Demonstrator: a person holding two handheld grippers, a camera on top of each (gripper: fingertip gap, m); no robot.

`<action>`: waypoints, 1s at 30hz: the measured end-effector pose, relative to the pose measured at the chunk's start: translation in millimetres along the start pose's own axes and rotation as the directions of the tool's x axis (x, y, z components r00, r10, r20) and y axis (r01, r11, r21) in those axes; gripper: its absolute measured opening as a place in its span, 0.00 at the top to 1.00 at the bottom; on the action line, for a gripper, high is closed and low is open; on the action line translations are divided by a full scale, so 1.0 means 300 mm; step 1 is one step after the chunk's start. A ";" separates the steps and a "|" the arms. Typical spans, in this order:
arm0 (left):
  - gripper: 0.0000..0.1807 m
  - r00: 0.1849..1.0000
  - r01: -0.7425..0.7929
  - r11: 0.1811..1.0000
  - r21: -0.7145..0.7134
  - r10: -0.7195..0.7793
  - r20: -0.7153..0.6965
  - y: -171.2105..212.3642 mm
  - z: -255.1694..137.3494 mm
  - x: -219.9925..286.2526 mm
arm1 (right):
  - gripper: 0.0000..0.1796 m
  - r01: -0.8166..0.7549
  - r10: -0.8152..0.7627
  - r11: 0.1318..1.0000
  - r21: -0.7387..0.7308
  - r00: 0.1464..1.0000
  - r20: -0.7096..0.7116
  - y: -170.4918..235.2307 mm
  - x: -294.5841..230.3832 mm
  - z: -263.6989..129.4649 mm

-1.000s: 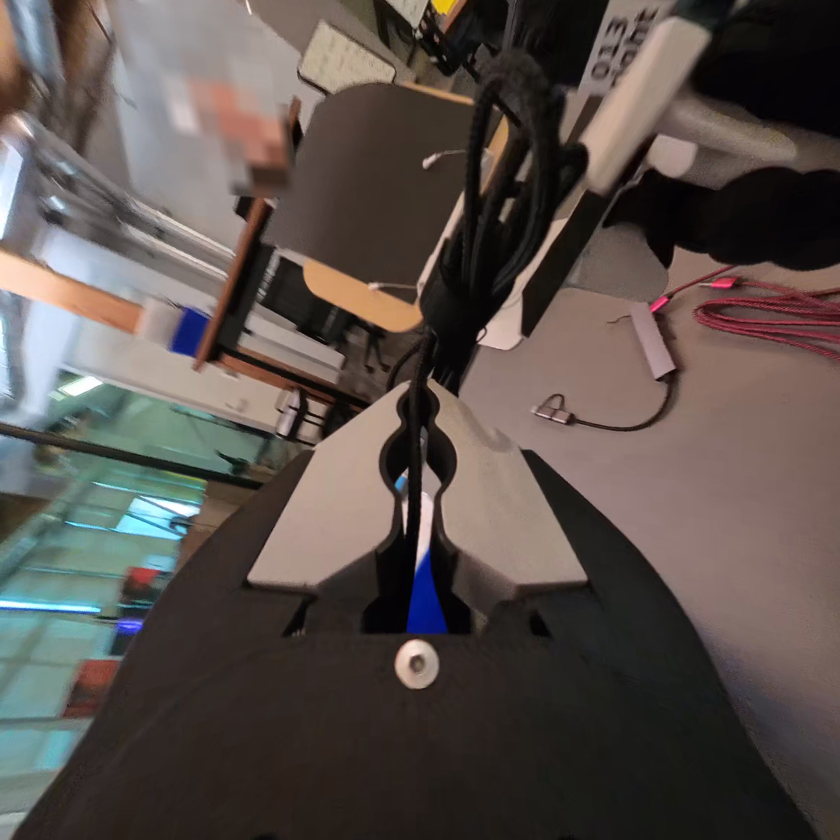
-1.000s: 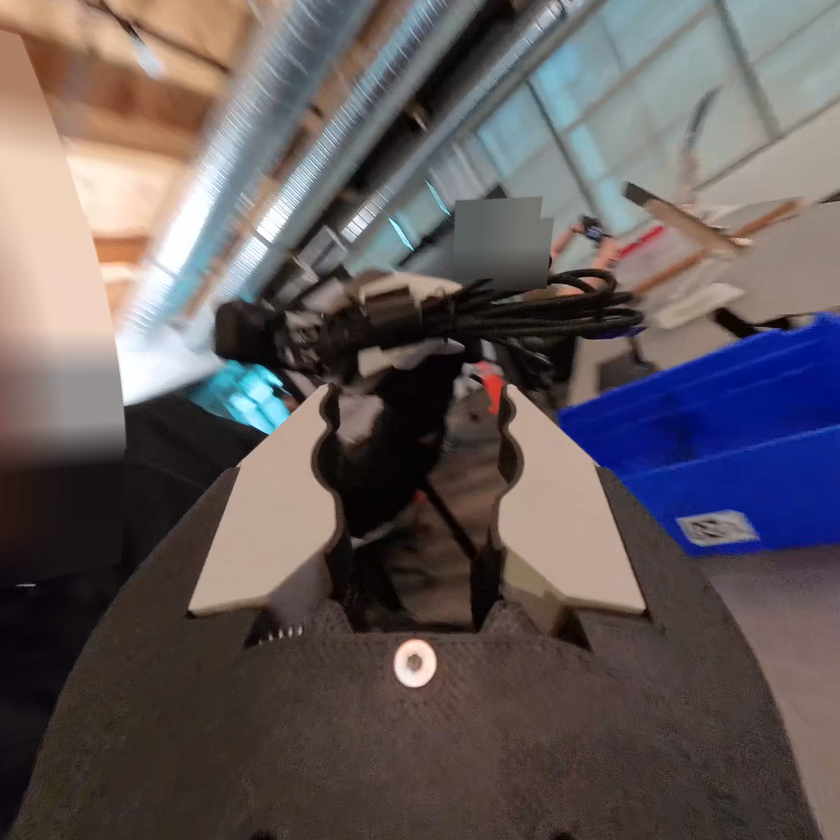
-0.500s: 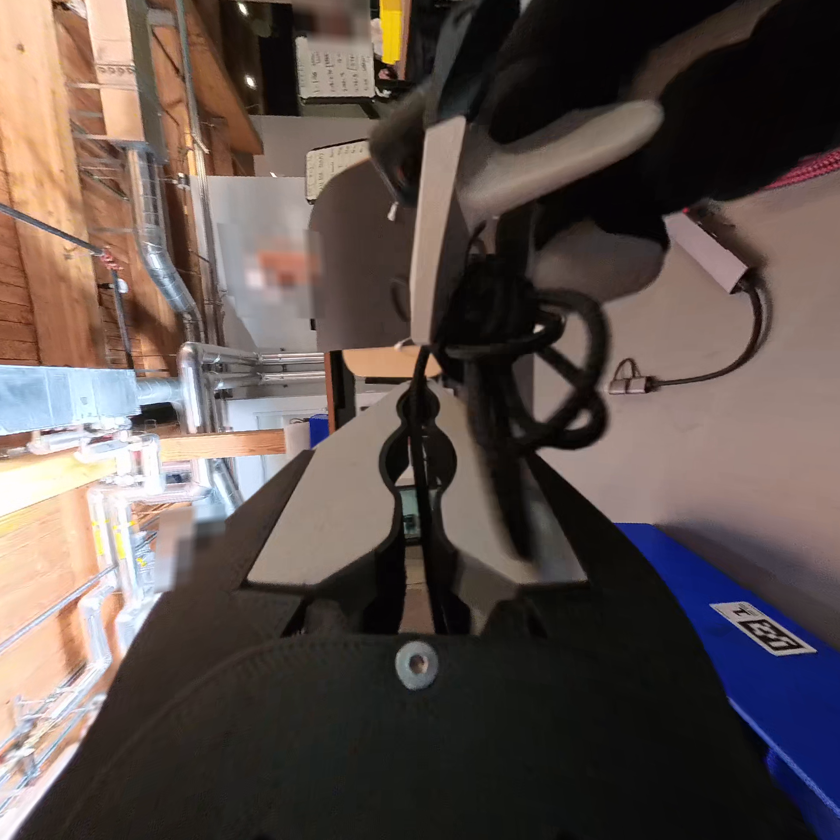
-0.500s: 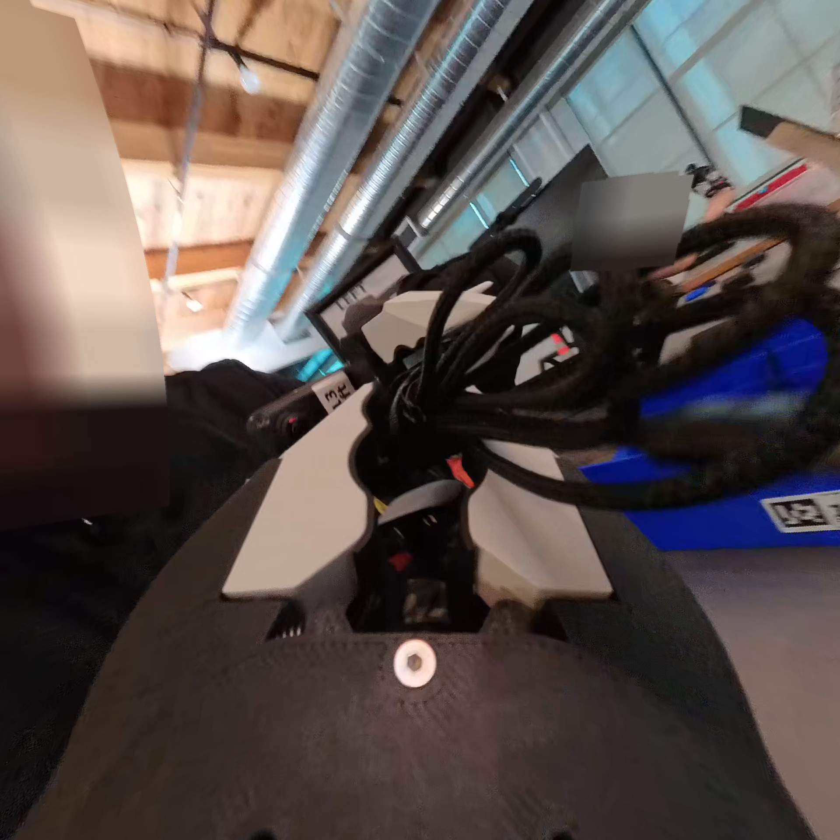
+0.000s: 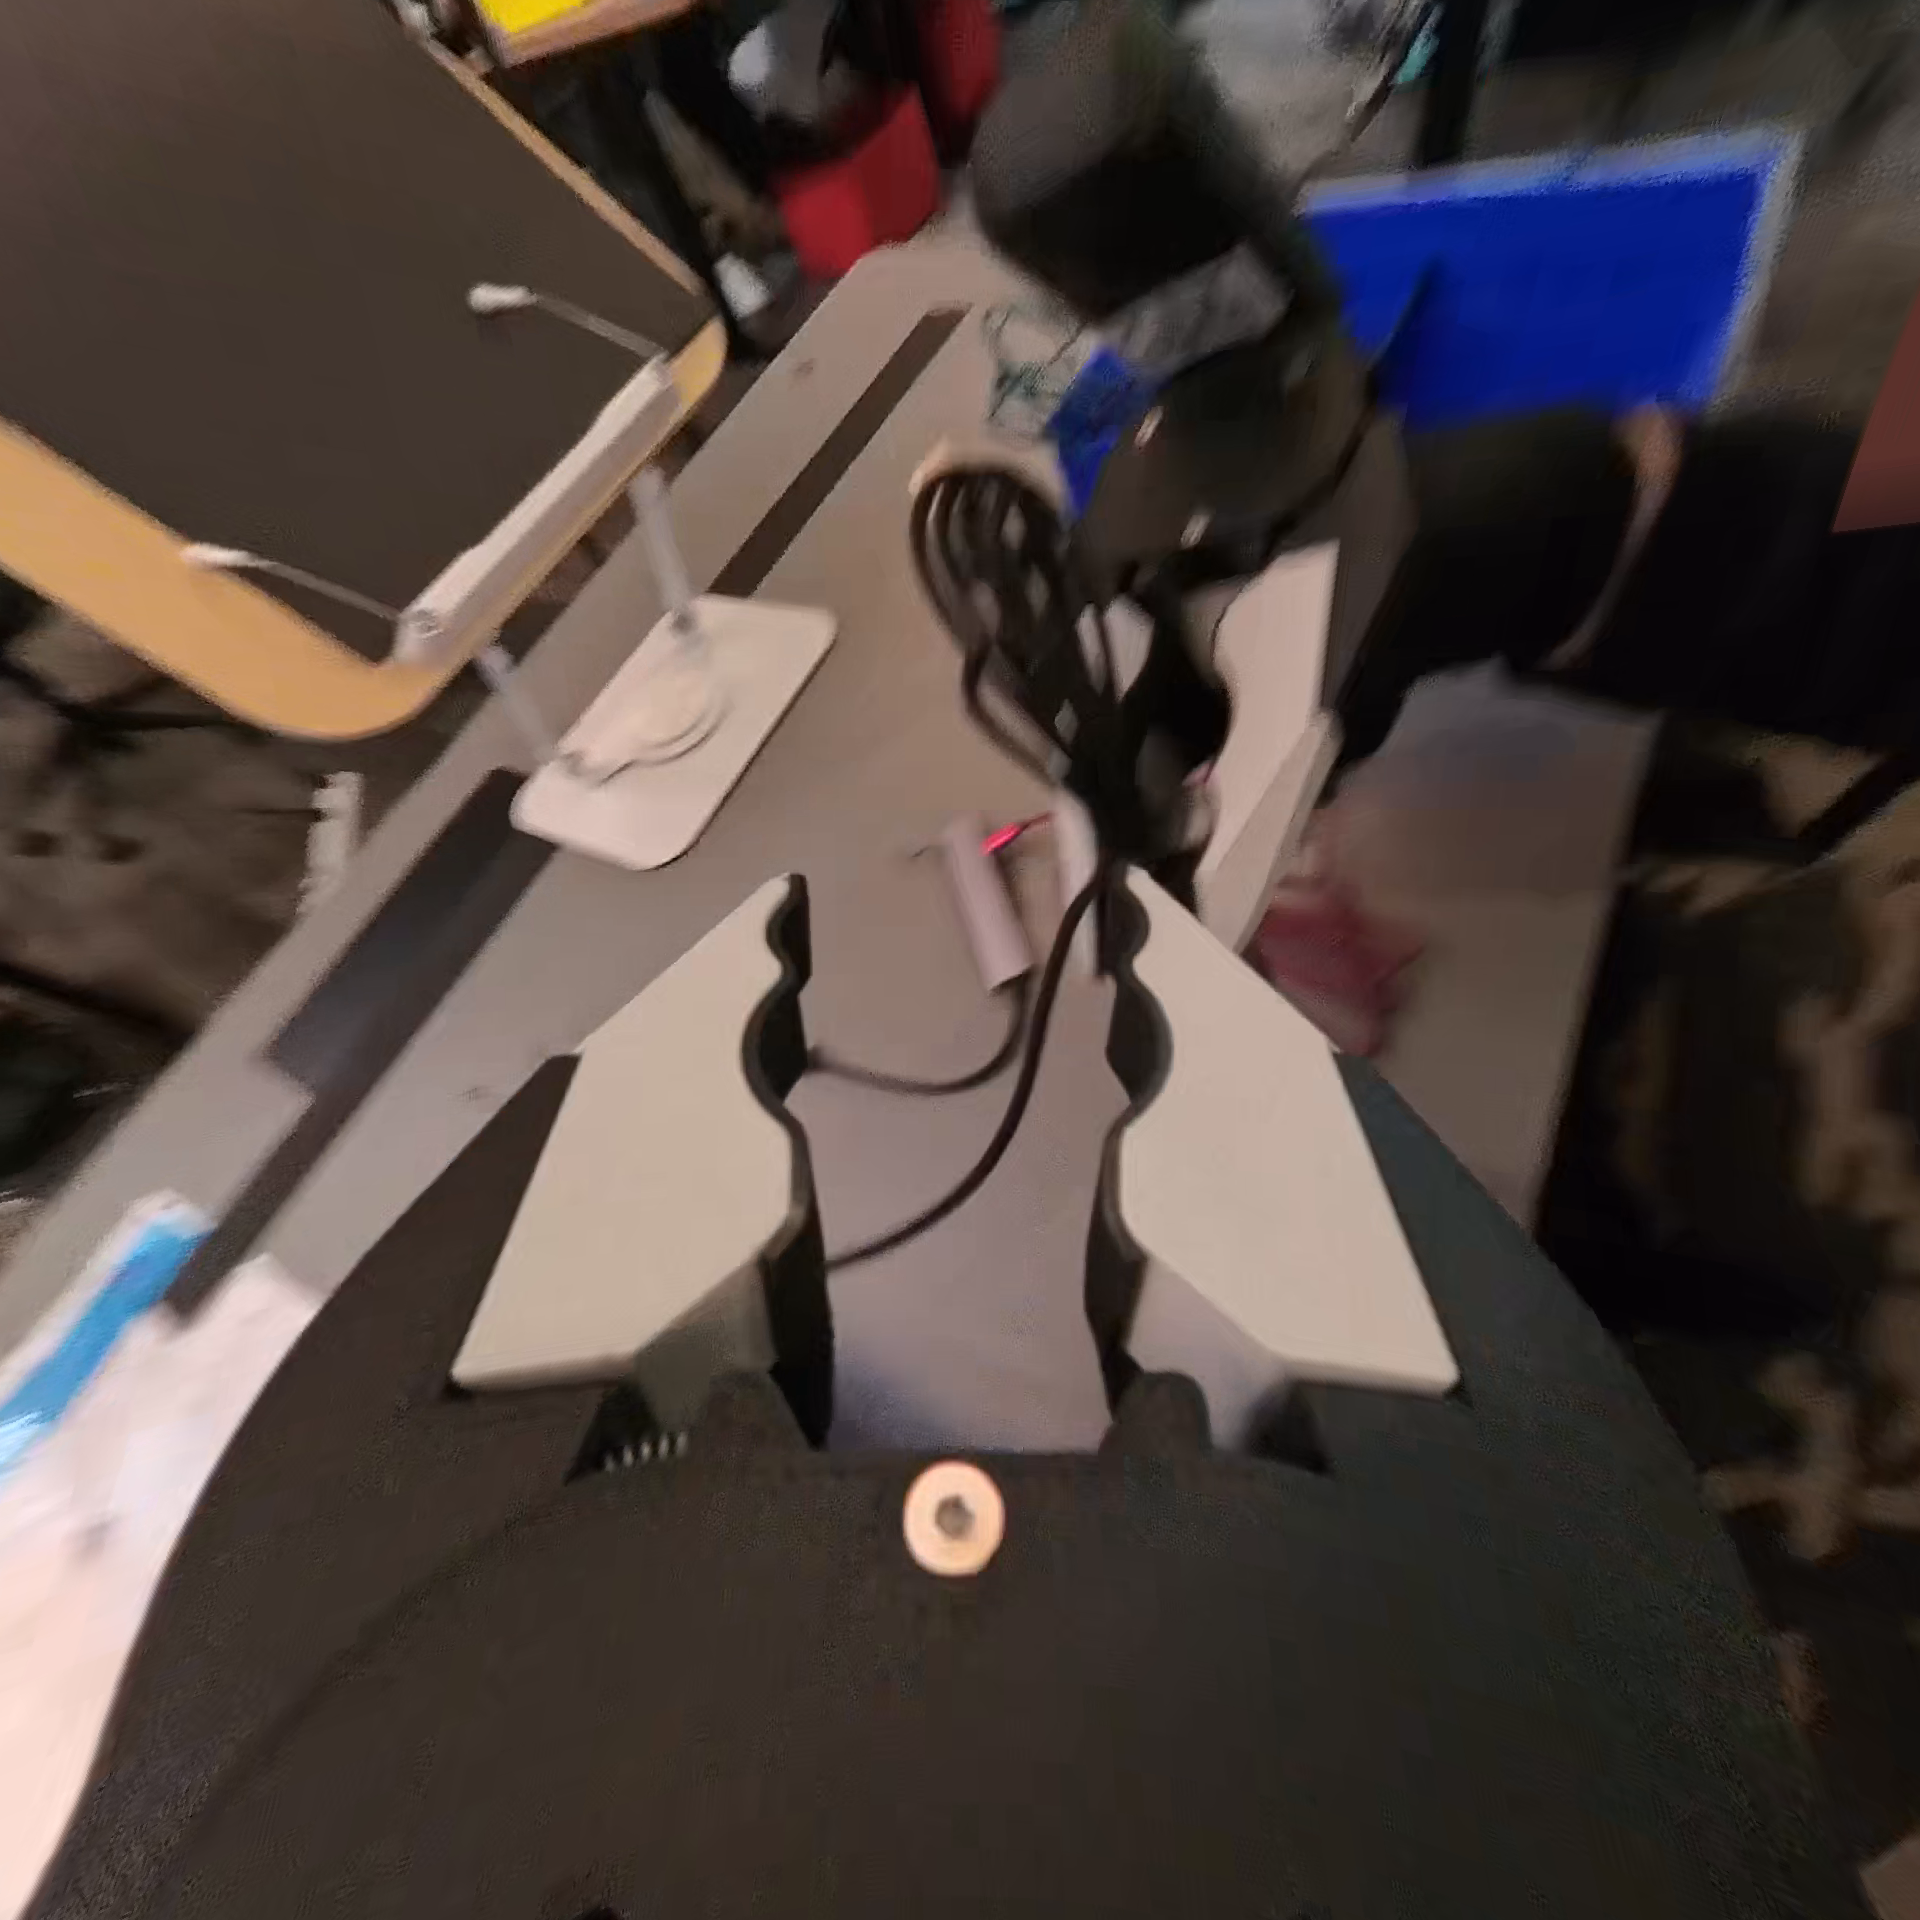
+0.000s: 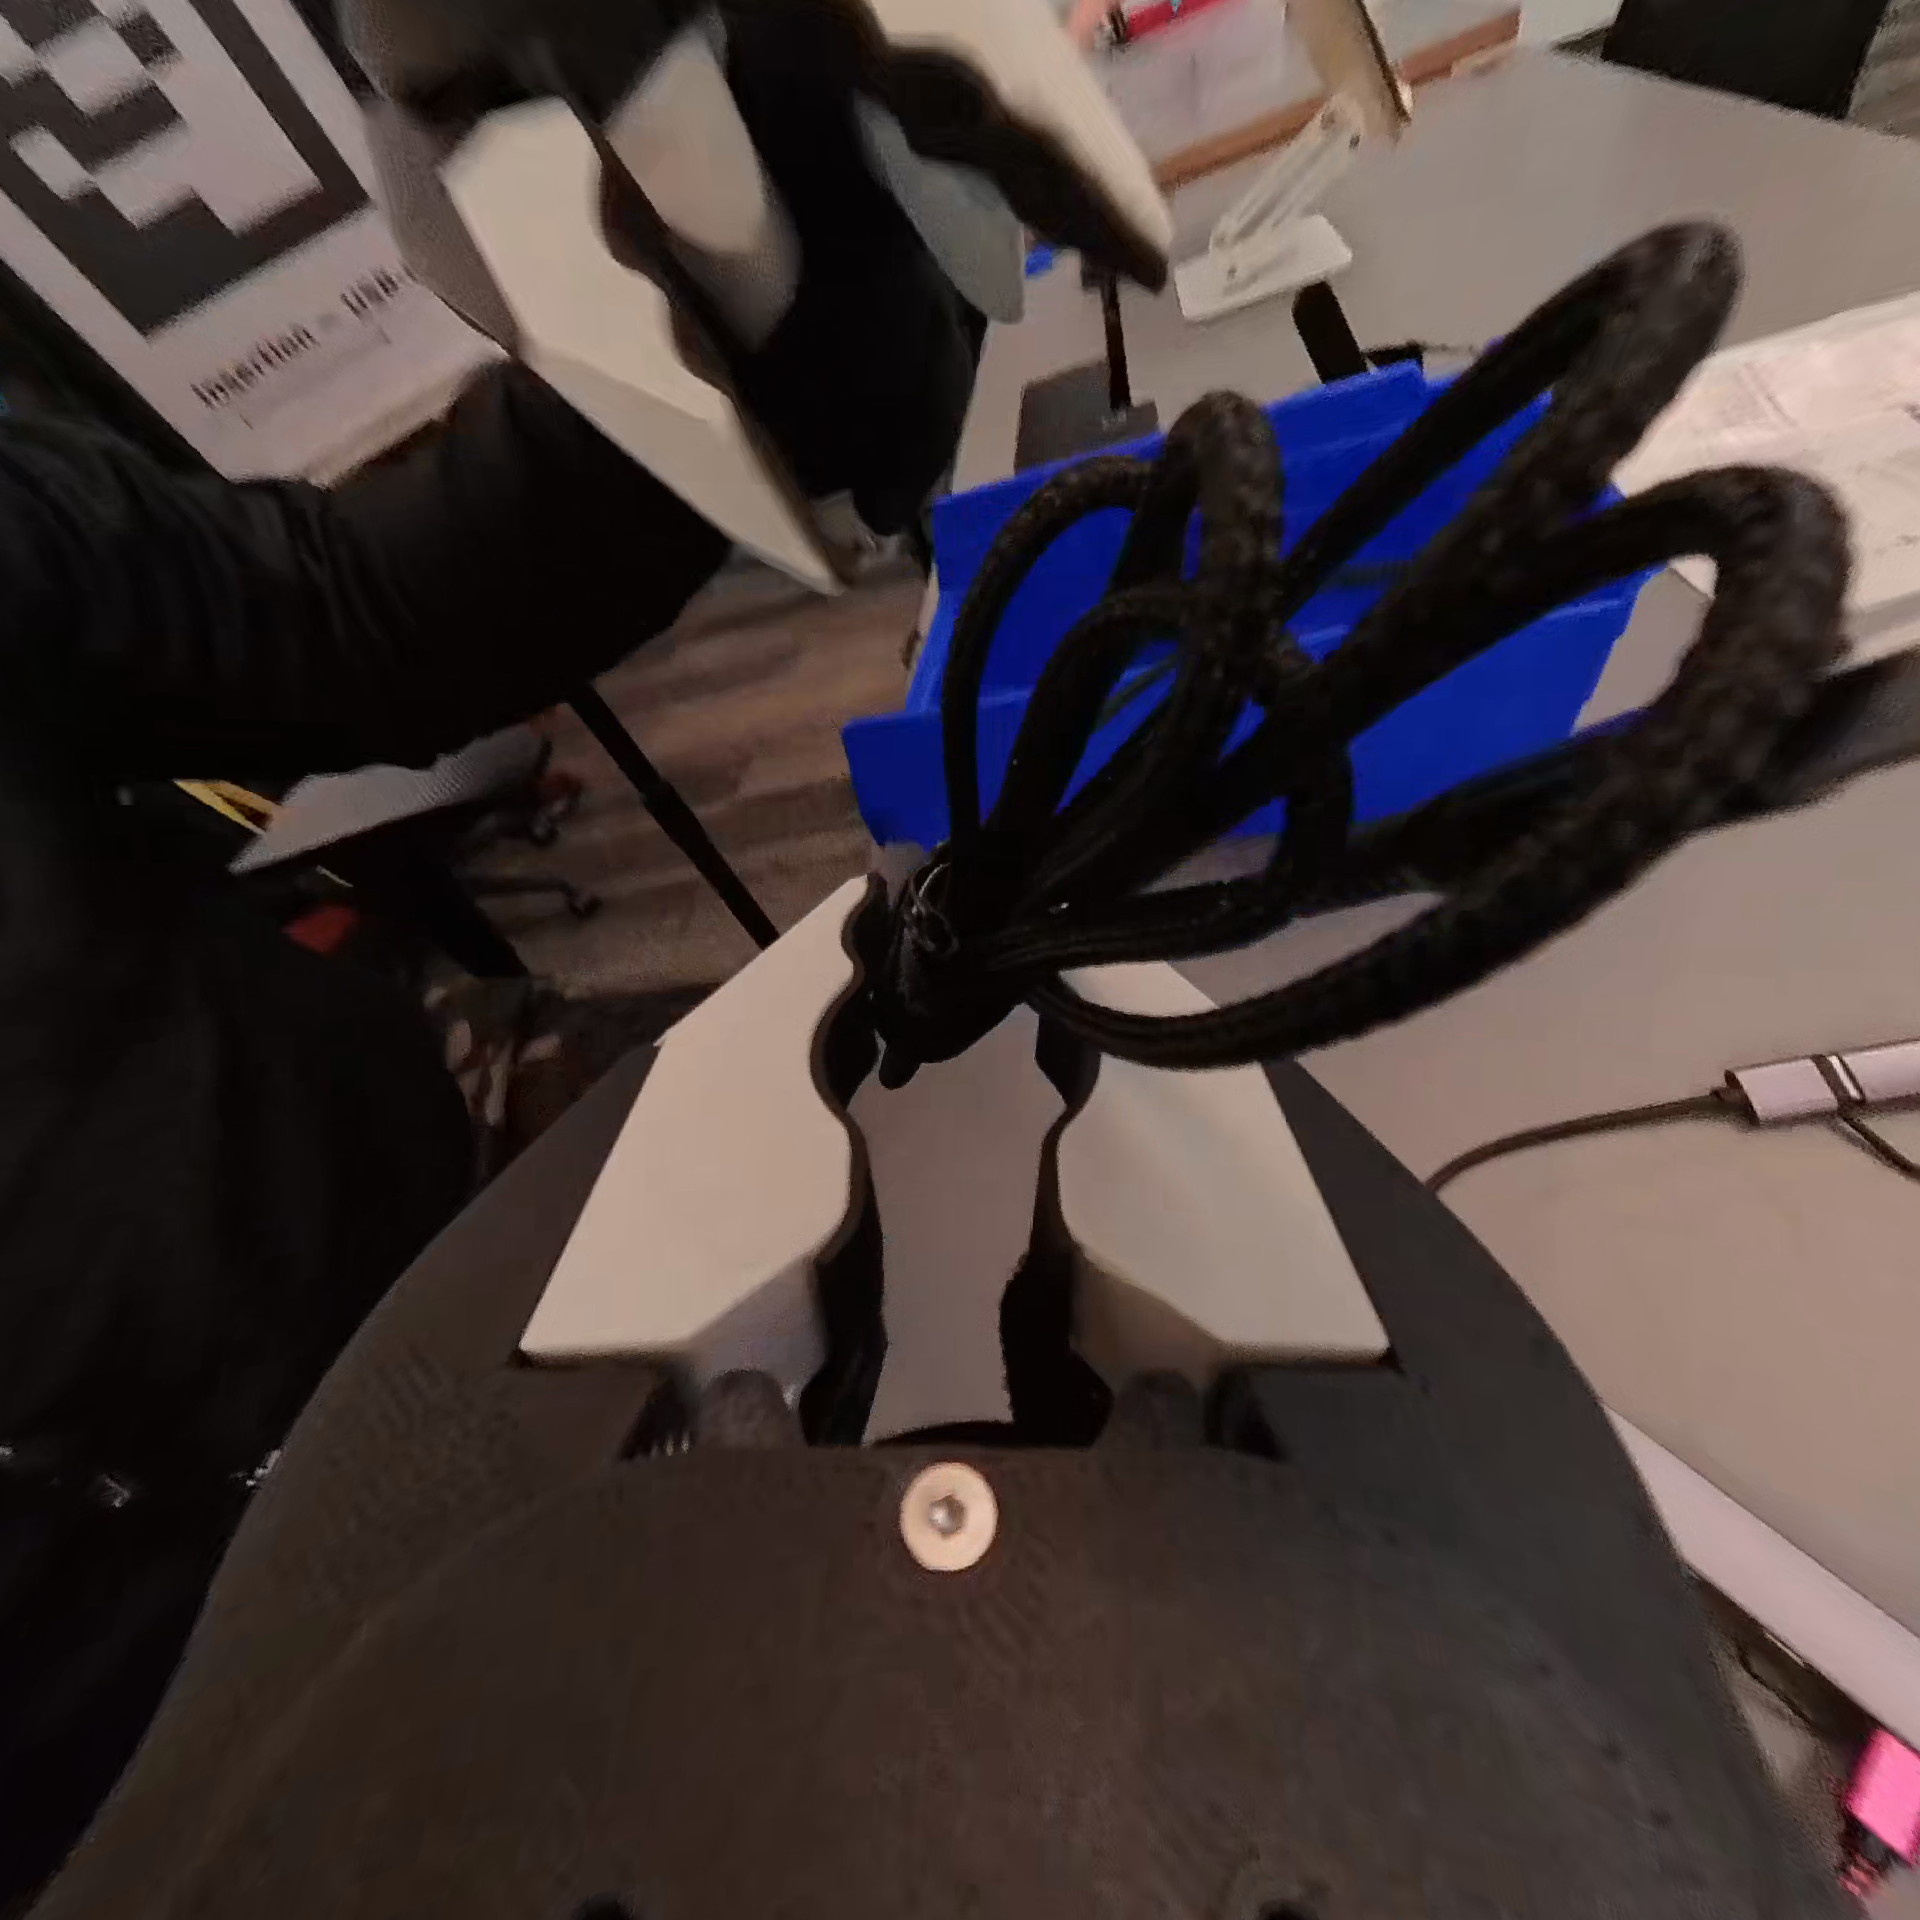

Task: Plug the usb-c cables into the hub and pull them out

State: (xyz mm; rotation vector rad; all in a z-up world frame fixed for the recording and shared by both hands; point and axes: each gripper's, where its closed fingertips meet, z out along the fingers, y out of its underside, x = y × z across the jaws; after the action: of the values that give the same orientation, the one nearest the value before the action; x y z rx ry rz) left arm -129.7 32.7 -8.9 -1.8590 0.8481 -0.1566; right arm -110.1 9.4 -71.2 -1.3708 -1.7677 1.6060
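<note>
**Black cable bundle gripped in the right tongs above the table**

The right gripper [image 6: 956, 997] was clenched on a coiled black cable [image 6: 1351, 665], pinching the bundle at its tied end right at the fingertips, the loops fanning out up and to the right in front of a blue bin [image 6: 1039, 748]. The bundle was held clear of the grey table [image 6: 1662, 1299].

The left gripper [image 5: 961, 904] stood released, its fingers wide apart with nothing between them. Seen through the gap, the grey hub [image 5: 982, 904] lay on the table with its own dark lead curling toward the camera. A red cable [image 5: 1013, 831] reached up to the hub's far end; the blur hid whether it was plugged in. A white stand [image 5: 675, 727] sat near the table's far edge, left of the hub.
</note>
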 end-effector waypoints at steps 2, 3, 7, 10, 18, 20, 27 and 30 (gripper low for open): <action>0.66 0.992 0.089 0.996 0.006 -0.088 -0.085 -0.022 0.045 0.033 | 0.87 0.025 -0.027 0.996 -0.080 0.999 -0.019 0.033 -0.003 0.024; 0.63 0.987 0.120 0.992 -0.026 -0.122 -0.107 -0.011 0.074 0.042 | 0.87 0.043 -0.044 0.994 -0.105 0.999 -0.013 0.043 -0.014 0.036; 0.68 0.943 0.179 0.978 -0.105 -0.201 -0.264 0.019 0.162 0.139 | 0.86 0.082 -0.082 0.986 -0.144 0.997 0.006 0.056 -0.040 0.067; 0.88 0.947 0.175 0.979 -0.100 -0.195 -0.257 0.030 0.195 0.153 | 0.86 0.112 -0.113 0.985 -0.132 0.994 0.002 0.053 -0.040 0.070; 0.93 0.894 0.443 0.873 0.205 -0.411 -0.181 -0.078 0.138 -0.027 | 0.66 0.126 -0.123 0.992 0.009 0.977 -0.175 -0.032 0.055 0.001; 0.93 0.868 0.495 0.825 0.273 -0.452 -0.206 -0.102 0.122 -0.050 | 0.60 0.127 -0.126 0.992 -0.010 0.970 -0.209 -0.024 0.072 0.009; 0.91 0.839 0.532 0.802 0.273 -0.457 -0.295 -0.105 0.143 -0.008 | 0.90 0.110 -0.104 0.993 0.040 0.986 -0.129 -0.031 0.036 0.046; 0.78 0.843 0.516 0.833 0.199 -0.454 -0.289 -0.080 0.113 -0.016 | 0.91 0.081 -0.074 0.993 0.082 0.994 -0.084 -0.039 0.027 0.009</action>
State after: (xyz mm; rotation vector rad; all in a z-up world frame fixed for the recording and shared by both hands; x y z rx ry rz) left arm -105.9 66.4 -2.4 -1.7790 0.4498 -0.7888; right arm -120.6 16.4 -64.0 -1.2929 -1.6651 1.5450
